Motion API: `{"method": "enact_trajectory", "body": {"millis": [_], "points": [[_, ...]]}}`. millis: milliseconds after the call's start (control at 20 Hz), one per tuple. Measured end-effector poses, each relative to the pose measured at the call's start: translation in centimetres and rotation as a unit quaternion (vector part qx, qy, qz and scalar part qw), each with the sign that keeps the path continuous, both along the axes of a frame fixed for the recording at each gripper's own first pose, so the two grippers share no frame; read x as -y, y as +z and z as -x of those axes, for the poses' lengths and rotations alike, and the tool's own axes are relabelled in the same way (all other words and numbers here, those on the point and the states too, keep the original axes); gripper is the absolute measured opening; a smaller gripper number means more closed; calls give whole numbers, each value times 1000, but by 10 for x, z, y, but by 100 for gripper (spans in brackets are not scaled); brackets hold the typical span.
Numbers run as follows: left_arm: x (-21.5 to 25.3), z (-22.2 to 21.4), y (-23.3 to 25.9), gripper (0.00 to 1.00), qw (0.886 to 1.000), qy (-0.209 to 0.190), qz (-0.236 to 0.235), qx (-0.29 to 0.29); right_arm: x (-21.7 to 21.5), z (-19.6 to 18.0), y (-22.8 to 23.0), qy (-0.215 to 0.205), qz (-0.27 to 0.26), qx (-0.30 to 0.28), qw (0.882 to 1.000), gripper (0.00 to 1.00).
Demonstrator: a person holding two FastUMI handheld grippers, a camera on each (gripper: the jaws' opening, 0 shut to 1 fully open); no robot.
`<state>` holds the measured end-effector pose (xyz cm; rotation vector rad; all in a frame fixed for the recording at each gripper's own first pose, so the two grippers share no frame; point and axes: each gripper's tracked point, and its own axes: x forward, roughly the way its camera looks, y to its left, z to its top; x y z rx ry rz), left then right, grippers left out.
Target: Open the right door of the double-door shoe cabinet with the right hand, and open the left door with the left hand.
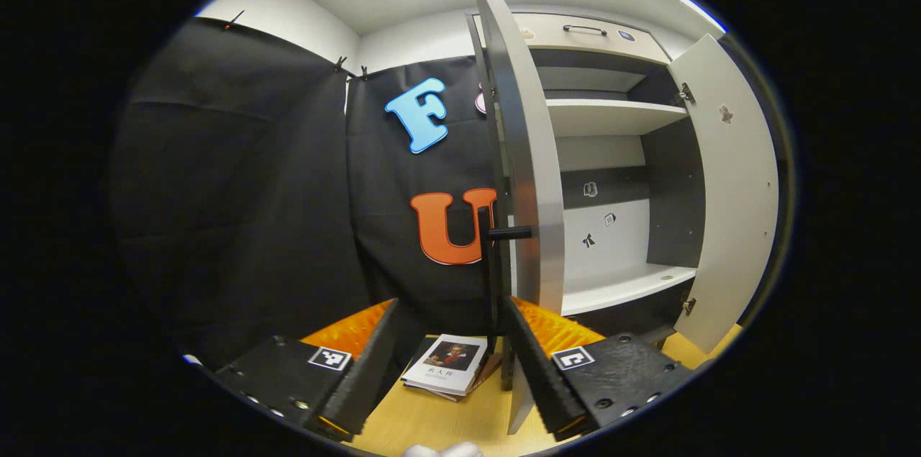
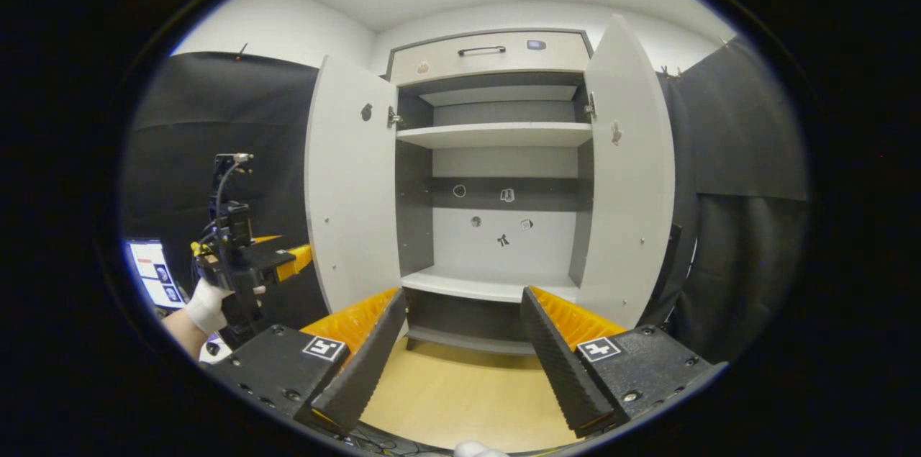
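1. The left gripper [image 1: 450, 363] stood with fingers apart, the left door's handle [image 1: 496, 277] between them — not pinched.
2. The left door [image 1: 522, 155] stood edge-on just ahead, swung wide.
3. The right gripper [image 2: 460, 363] was spread, empty — the shoe cabinet [image 2: 496, 133] ahead, right door [image 2: 629, 176] open.

Matt smooth cabinet doors [image 2: 352, 183], wood-look floor [image 2: 460, 392]

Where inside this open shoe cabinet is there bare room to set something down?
Both shelves look bare: the upper shelf and the lower shelf, each bordered by the grey side walls. Tighter spot: the floor by the left door, where a booklet lies.
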<state>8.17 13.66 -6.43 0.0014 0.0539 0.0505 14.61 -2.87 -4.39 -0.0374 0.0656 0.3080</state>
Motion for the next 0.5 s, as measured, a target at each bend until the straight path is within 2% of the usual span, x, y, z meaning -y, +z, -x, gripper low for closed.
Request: {"method": "enact_trajectory", "body": {"millis": [50, 250, 500], "points": [[3, 8, -1, 96, 1000, -4, 6, -3, 0, 0, 1, 0, 1, 0, 1000, 100], [9, 37, 12, 98, 1000, -9, 3, -5, 2, 6, 9, -5, 0, 3, 1000, 100], [41, 73, 47, 97, 1000, -23, 8, 5, 10, 14, 22, -30, -1, 7, 1000, 100]]}}
